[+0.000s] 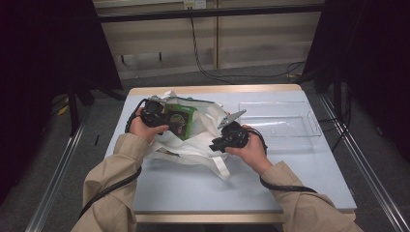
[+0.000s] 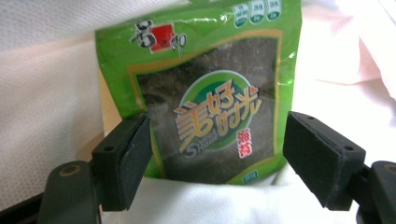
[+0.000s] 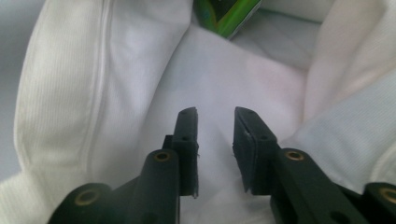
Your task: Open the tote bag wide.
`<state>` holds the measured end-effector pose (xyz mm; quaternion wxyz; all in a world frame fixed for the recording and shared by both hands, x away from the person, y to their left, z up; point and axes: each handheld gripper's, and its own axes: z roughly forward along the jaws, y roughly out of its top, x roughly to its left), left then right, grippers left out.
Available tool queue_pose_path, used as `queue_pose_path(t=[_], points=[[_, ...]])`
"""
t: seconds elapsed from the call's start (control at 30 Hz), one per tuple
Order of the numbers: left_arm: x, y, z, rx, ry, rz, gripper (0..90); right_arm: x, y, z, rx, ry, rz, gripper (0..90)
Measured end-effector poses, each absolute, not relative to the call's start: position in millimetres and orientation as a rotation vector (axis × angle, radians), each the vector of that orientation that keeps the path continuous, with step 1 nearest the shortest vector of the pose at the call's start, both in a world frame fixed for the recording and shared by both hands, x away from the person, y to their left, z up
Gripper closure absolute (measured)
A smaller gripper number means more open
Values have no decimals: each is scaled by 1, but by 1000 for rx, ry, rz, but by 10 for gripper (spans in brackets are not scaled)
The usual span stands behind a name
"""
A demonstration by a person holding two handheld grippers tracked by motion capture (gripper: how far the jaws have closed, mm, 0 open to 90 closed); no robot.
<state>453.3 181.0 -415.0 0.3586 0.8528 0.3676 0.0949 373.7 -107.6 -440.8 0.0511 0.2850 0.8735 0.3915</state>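
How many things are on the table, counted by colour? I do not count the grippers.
White: 1, the cloth bag
Green: 1, the snack packet
Clear: 1, the plastic tray
Total: 3

The green snack packet [image 2: 205, 93] has its lower edge sunk behind a fold of the white cloth bag [image 2: 56, 102], and its top right corner is cut off by the left gripper view's upper edge. In the right gripper view, a blurred green corner shows at the top. From above, the packet's print is too small to read, and the left gripper [image 1: 153, 115] covers its left part.
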Motion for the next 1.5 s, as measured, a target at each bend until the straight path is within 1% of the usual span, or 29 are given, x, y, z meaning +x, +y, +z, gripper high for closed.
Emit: queue_pose_path(t=[0.13,0.27,0.37,0.4,0.43,0.47,0.53,0.6,0.7,0.73,0.8,0.83,0.87,0.9,0.93,1.07,1.1,1.13,1.17,1.2,1.27,1.37,1.4,1.43,1.5], points=[[448,182,-411,2232,906,236,231,382,-102,-434,909,2635,1216,623],[443,185,-411,2236,903,238,229,389,-94,-427,967,2603,1238,589],[443,187,-413,2253,897,239,244,394,-88,-425,974,2593,1247,583],[442,186,-414,2229,917,233,245,395,-86,-425,963,2598,1248,580],[442,186,-414,2226,918,238,245,395,-85,-426,969,2596,1246,578],[443,187,-414,2259,905,237,246,394,-83,-426,970,2602,1241,577],[443,186,-416,2246,901,227,252,392,-82,-428,952,2614,1233,575],[442,185,-418,2257,892,194,320,387,-83,-431,950,2626,1233,578],[442,185,-418,2266,905,235,355,379,-85,-438,934,2657,1244,621],[441,185,-417,2249,932,247,370,376,-84,-441,930,2670,1232,642],[442,186,-415,2226,961,250,429,371,-85,-446,878,2693,1212,725],[442,186,-413,2224,974,289,449,368,-84,-447,864,2702,1210,759],[443,188,-411,2235,973,302,491,366,-84,-448,852,2709,1217,789],[444,190,-409,2210,989,288,548,364,-84,-448,828,2719,1217,809],[446,191,-408,2198,996,295,550,363,-83,-448,814,2723,1215,823],[452,196,-399,2134,1036,336,600,359,-81,-448,784,2734,1189,832],[453,198,-397,2158,1024,351,629,359,-81,-448,781,2735,1187,834],[453,196,-397,2142,1041,371,642,358,-80,-449,781,2736,1191,836],[454,197,-396,2151,1035,386,675,358,-80,-449,782,2739,1186,838],[455,199,-395,2196,1018,406,709,358,-80,-450,786,2739,1186,843],[456,202,-396,2206,1027,436,771,357,-80,-453,780,2749,1181,855],[457,205,-398,2218,1039,446,874,356,-79,-455,781,2763,1158,863],[457,205,-400,2202,1051,437,892,356,-78,-456,779,2765,1162,864],[458,207,-400,2227,1039,439,900,355,-78,-456,779,2767,1162,863],[458,206,-401,2227,1045,445,900,357,-78,-456,753,2764,1158,863]])
